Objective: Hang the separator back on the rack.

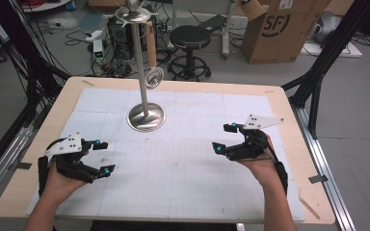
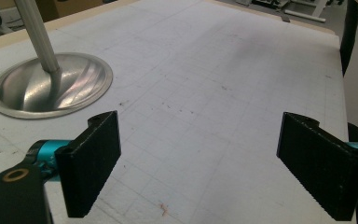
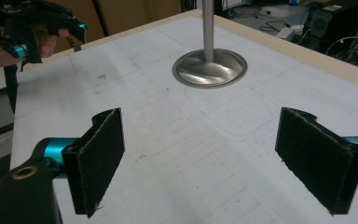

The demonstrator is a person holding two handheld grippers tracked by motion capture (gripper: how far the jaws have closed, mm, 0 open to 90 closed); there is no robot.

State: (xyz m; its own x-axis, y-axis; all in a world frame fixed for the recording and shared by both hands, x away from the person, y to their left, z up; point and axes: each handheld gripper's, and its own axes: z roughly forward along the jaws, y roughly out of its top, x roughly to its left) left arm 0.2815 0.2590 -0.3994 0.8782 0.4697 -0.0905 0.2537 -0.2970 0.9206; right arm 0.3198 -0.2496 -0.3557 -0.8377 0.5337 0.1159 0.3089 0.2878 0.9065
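We see a wooden table (image 1: 289, 125) under a white grid mat (image 1: 183, 163), a cardboard box (image 1: 284, 29) printed "SF" behind it, and a steel utensil stand (image 1: 145, 115) mid-mat with a wooden-handled utensil (image 1: 152, 57) hanging. The left gripper (image 1: 104, 157) and right gripper (image 1: 222, 138) hover wide open, empty.

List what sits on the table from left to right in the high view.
Left claw → metal stand with a utensil hanging from its top → right claw.
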